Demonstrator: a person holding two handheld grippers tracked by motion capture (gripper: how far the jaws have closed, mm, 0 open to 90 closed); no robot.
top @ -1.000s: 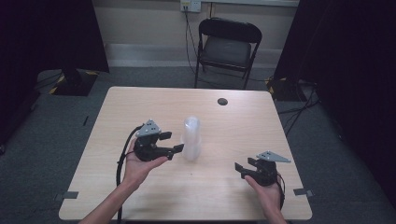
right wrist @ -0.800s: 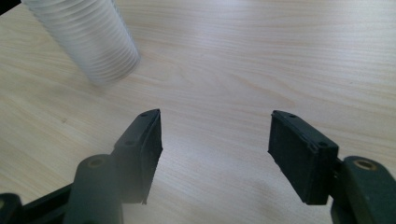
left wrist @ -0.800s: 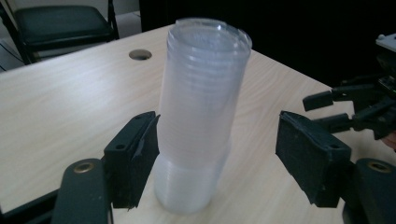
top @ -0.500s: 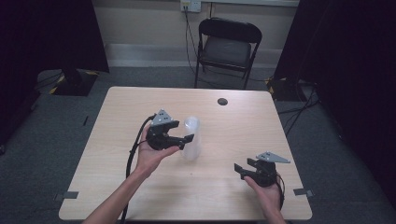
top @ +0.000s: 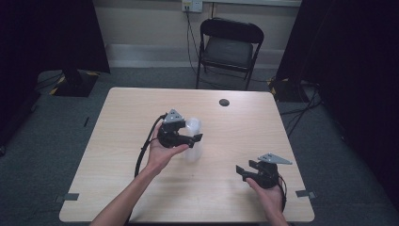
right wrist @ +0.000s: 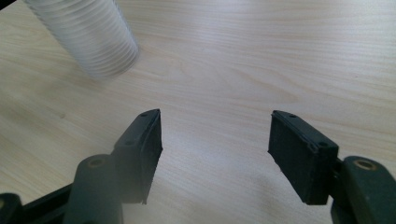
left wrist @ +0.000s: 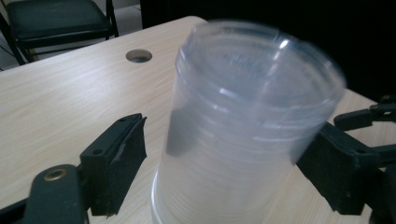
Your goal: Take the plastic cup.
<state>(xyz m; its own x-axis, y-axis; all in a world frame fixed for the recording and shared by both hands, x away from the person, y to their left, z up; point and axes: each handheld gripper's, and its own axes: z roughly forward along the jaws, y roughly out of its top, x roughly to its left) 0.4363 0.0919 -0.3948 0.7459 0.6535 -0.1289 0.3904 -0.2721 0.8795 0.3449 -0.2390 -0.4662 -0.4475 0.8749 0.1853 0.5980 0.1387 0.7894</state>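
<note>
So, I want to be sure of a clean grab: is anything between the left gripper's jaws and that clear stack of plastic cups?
Nothing visible is. The upside-down stack of clear plastic cups stands between the left gripper's open jaws, which have just been opening, with a bare gap of light wooden table at the left jaw.

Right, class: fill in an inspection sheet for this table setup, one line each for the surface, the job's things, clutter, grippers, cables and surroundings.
Surface: light wood-grain table, with a round dark hole near its far edge.
Job's things: stack of clear plastic cups, standing upside down mid-table.
Clutter: nothing seen.
Grippers: left gripper has just been opening, and the stack stands between its jaws with a gap on the left side; right gripper is open with nothing between its jaws, resting near the table's right front.
Cables: black cable trails from the left gripper.
Surroundings: black folding chair beyond the table, a wall socket, dark curtains on both sides, grey carpet.
</note>
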